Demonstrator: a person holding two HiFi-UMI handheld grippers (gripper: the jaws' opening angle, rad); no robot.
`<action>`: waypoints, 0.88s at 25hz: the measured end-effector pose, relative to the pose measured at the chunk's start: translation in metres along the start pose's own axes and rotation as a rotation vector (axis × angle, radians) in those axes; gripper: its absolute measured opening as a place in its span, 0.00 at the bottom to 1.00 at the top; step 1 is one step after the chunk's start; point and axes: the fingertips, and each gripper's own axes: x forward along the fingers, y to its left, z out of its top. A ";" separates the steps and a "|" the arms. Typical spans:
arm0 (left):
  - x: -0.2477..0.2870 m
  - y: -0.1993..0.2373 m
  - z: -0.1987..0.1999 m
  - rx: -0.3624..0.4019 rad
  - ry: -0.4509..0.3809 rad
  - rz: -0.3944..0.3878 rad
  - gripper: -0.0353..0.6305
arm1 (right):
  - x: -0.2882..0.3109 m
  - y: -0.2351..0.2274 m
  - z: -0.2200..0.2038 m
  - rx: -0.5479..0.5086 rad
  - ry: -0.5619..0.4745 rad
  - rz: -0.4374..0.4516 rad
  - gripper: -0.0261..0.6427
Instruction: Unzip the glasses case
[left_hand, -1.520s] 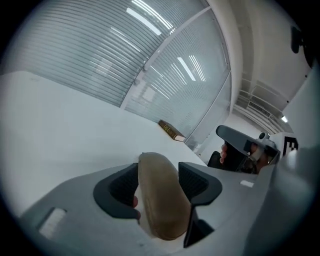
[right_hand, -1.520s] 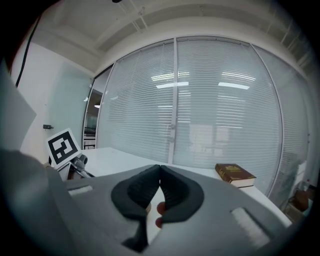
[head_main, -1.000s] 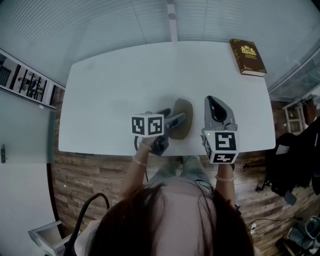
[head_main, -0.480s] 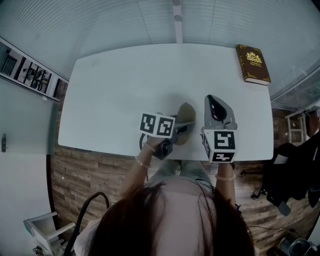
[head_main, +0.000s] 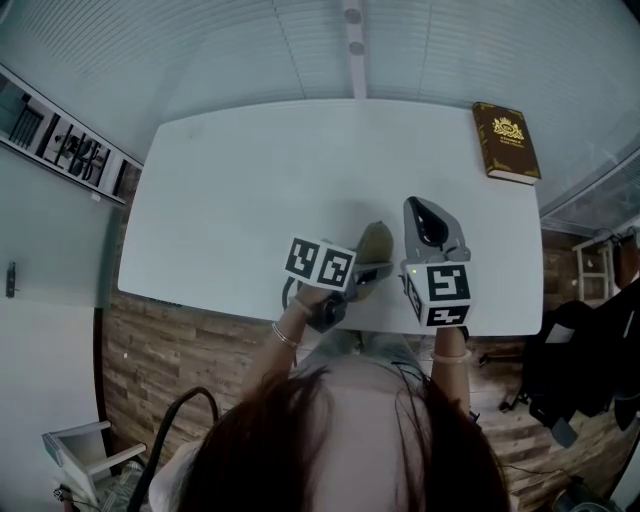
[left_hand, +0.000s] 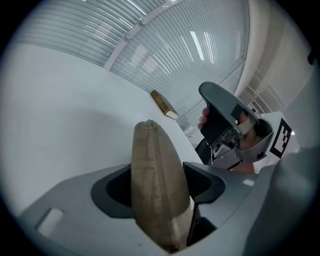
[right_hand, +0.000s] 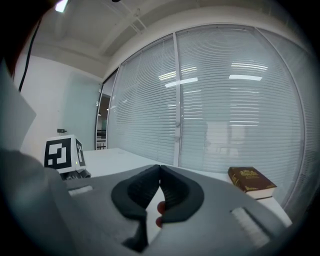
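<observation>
A tan fabric glasses case (head_main: 376, 243) lies on the white table (head_main: 250, 180) near its front edge. In the left gripper view the case (left_hand: 150, 165) runs lengthwise between the two dark pads and touches both. My left gripper (head_main: 366, 272) has just been closing its jaws on the case's near end, still wide apart. My right gripper (head_main: 426, 212) hovers just right of the case, shut with nothing between its pads (right_hand: 172, 192). In the left gripper view the right gripper (left_hand: 225, 117) shows beyond the case.
A brown hardcover book (head_main: 508, 140) lies at the table's far right corner, also seen as the book (right_hand: 251, 182) in the right gripper view. Window blinds stand behind the table. The table's front edge lies just below both grippers.
The left gripper has slid right and further onto the case's near end, covering more of it. The right gripper has hardly moved.
</observation>
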 end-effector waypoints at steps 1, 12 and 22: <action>-0.001 0.000 0.000 0.008 -0.003 0.000 0.51 | 0.001 0.001 0.000 0.000 -0.002 0.015 0.04; -0.018 0.007 0.027 0.093 -0.097 0.003 0.51 | 0.015 0.012 0.016 -0.002 -0.041 0.179 0.04; -0.060 -0.004 0.070 0.301 -0.204 -0.013 0.51 | 0.011 0.027 0.041 -0.026 -0.107 0.332 0.04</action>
